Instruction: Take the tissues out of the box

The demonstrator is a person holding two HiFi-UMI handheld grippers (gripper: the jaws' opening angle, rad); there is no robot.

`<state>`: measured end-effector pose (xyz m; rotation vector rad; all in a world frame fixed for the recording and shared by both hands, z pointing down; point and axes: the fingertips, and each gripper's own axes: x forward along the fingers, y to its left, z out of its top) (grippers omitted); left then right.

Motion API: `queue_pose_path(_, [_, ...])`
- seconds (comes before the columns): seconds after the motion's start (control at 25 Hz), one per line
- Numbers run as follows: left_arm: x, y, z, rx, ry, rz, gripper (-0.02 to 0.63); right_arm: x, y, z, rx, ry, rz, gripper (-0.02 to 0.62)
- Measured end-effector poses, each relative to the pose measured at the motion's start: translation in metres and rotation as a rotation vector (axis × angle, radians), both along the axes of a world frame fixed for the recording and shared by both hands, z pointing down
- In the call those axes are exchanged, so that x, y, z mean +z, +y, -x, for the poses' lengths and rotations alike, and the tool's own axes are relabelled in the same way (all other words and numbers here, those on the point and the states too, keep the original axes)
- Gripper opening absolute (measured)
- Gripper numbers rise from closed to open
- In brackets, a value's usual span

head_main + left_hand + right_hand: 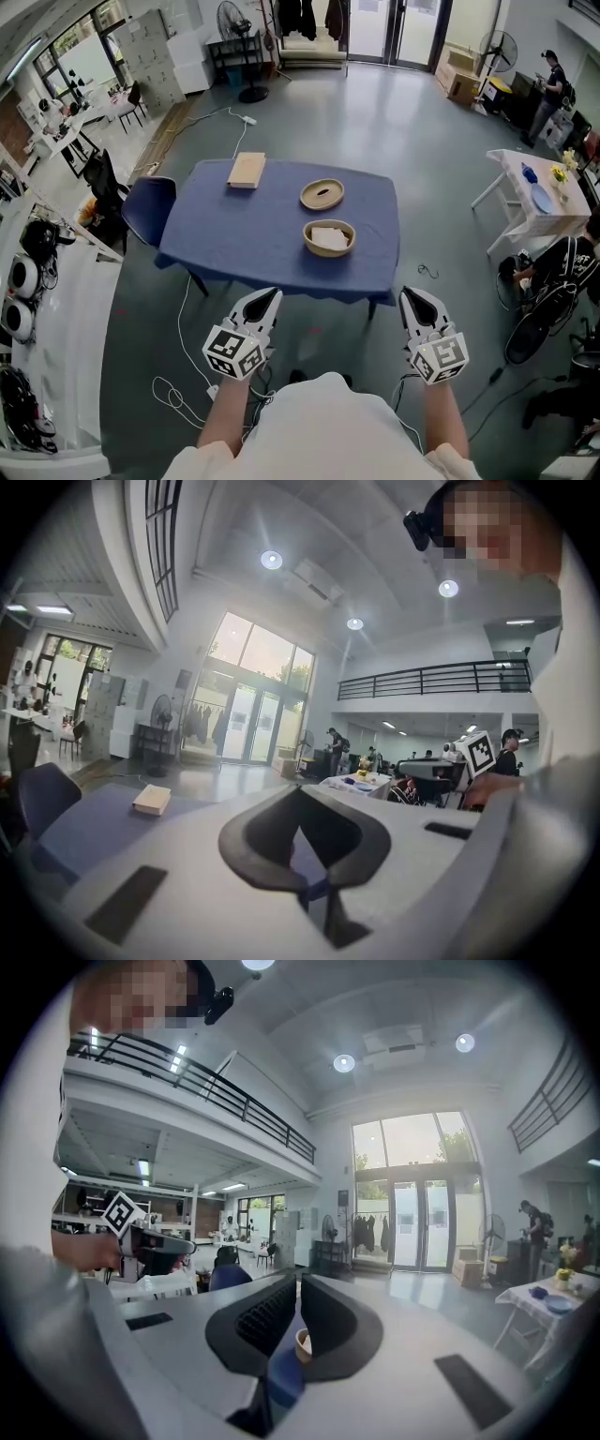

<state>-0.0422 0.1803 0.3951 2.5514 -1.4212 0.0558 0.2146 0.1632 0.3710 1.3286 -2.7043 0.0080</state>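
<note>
My left gripper (268, 296) and my right gripper (411, 296) are both closed on nothing, held side by side short of the near edge of the blue-clothed table (253, 239). The round wooden tissue box (329, 252) sits toward the table's near right with white tissues (328, 237) inside it. A slotted round wooden lid (334, 198) lies just behind it. A flat tan rectangular block (247, 170) rests at the far edge.

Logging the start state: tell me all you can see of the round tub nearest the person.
The tub is round, shallow, light wood by its look, open on top, with white tissue lying inside. It stands upright on the blue table, near the front edge, right of centre. A similar round piece with a dark slot lies behind it, apart.
</note>
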Motion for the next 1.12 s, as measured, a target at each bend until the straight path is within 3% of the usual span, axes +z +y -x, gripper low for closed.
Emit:
queue_pose_path(0.36, [0.006, -0.008, 0.018, 0.027, 0.003, 0.014, 0.008, 0.003, -0.004, 0.02, 0.021, -0.004, 0.013, 0.049])
queue_pose_path(0.48, [0.008, -0.01, 0.026, 0.039, 0.004, 0.018, 0.008, 0.006, -0.005, 0.03, 0.026, 0.0, 0.021, 0.115])
queue_pose_path(1.12, [0.026, -0.018, 0.072, 0.11, 0.004, 0.043, 0.008, 0.019, -0.003, 0.078, 0.087, -0.006, 0.044, 0.095])
